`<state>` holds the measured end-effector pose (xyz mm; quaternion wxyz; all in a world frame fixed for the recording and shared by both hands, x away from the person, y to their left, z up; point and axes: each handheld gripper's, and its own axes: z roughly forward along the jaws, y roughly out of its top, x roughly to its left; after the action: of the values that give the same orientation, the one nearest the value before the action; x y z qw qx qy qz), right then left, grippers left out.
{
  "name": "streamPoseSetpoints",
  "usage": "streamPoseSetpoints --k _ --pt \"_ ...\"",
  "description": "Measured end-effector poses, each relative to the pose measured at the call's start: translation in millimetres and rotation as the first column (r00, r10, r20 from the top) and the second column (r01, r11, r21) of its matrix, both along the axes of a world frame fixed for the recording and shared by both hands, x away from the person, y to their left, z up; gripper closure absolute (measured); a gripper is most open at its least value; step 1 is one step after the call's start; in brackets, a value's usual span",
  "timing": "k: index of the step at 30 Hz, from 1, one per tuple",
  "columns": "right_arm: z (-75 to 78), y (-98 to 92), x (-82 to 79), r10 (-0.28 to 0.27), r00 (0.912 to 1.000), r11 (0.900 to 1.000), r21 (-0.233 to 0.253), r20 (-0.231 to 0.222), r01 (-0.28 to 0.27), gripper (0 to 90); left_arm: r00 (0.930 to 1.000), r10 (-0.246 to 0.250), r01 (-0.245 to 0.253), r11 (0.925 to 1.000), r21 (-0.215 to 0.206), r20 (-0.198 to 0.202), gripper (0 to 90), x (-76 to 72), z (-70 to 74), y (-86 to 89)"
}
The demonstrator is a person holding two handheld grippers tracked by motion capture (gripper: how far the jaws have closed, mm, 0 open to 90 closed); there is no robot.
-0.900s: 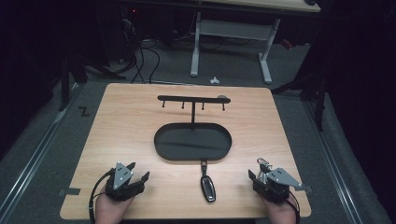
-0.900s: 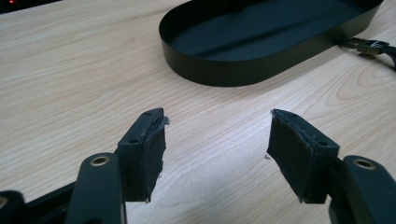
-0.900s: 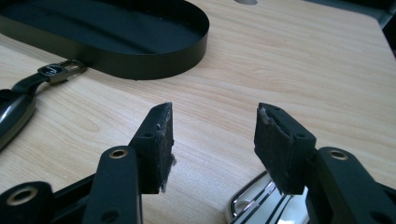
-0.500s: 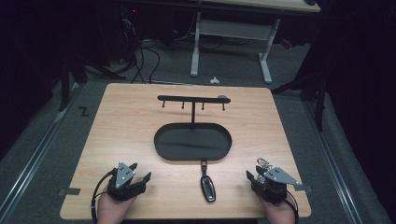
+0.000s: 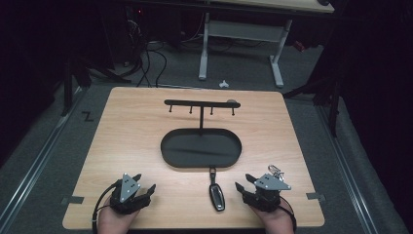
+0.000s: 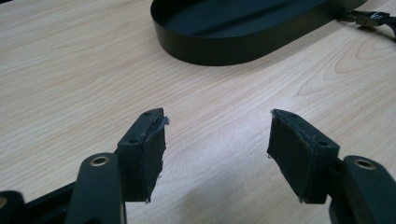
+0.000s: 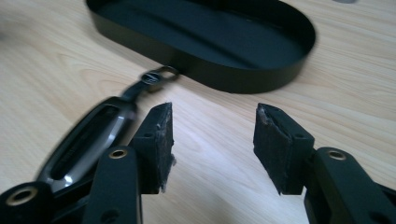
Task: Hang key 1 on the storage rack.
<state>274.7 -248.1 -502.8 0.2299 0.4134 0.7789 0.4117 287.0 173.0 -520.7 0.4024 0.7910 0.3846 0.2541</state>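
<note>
The key fob point(image 5: 216, 196) lies flat on the tabletop point(image 5: 136, 141) just in front of the black oval tray point(image 5: 201, 147), between the two grippers and nearer the right gripper point(image 5: 253, 187), probably for a pickup, while it and the left gripper point(image 5: 141, 187) rest with jaws wide apart, holding nothing.

1. The tray point(image 5: 201, 148) sits at the middle of the bench point(image 5: 122, 126).
2. The hook rack point(image 5: 200, 103) stands behind the tray.
3. The key fob point(image 5: 216, 196) lies before the tray, its ring end just beside the rim.
4. The left claw point(image 5: 141, 187) is left of the fob, the right claw point(image 5: 245, 184) just right of it.
</note>
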Motion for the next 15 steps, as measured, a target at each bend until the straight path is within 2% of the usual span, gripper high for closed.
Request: streamPoseSetpoints --k 1,2,4,5,6,8,9,10,11,12,15 --pt "-0.3 7.4 0.7 0.036 0.9994 0.999 -0.005 -0.001 -0.036 54.2 1.0 0.004 -0.004 1.0 -0.003 0.002 36.9 -1.5 -0.2 1.6" --pt "-0.3 7.4 0.7 0.036 0.9994 0.999 -0.005 -0.001 -0.036 54.2 1.0 0.007 -0.007 1.0 -0.003 0.001 36.9 -2.9 -0.2 3.2" --pt "-0.5 14.3 1.0 0.07 0.9975 0.997 -0.007 -0.005 -0.07 60.8 0.9999 0.013 -0.013 0.9999 0.001 0.005 36.9 -5.2 -0.3 5.8" --pt "-0.6 20.6 0.7 0.109 0.994 0.994 -0.008 -0.008 -0.109 67.9 0.9999 0.015 -0.015 0.9999 0.002 0.004 36.9 -6.1 -0.4 7.1" --pt "-0.6 20.6 0.7 0.109 0.994 0.994 -0.008 -0.008 -0.109 67.9 0.9998 0.018 -0.018 0.9998 0.002 0.003 36.9 -6.8 -0.6 8.1" --pt "-0.3 26.2 -0.1 0.146 0.9888 0.989 0.004 -0.031 -0.146 78.1 0.9997 0.024 -0.024 0.9997 0.004 0.003 36.9 -7.9 -1.5 9.5" --pt "-0.6 31.6 -2.0 0.178 0.9829 0.984 0.007 -0.047 -0.178 85.4 0.9996 0.027 -0.027 0.9996 0.008 0.002 36.8 -8.7 -2.2 10.2" --pt "-0.6 31.6 -2.0 0.178 0.9829 0.984 0.007 -0.047 -0.178 85.4 0.9996 0.027 -0.027 0.9996 0.008 0.002 36.8 -8.7 -2.2 10.2" --pt "-1.9 37.2 -4.3 0.213 0.9752 0.977 0.006 -0.06 -0.213 89.8 0.9996 0.027 -0.027 0.9996 0.011 0.0 36.9 -9.1 -2.7 10.2" --pt "-1.9 37.2 -4.3 0.213 0.9752 0.977 0.006 -0.06 -0.213 89.8 0.9996 0.027 -0.027 0.9996 0.011 0.0 36.8 -9.1 -2.7 10.2" --pt "-4.7 45.1 -7.0 0.255 0.9637 0.967 -0.005 -0.08 -0.256 89.9 0.9997 0.025 -0.025 0.9996 0.012 0.003 36.8 -9.3 -3.0 8.9"
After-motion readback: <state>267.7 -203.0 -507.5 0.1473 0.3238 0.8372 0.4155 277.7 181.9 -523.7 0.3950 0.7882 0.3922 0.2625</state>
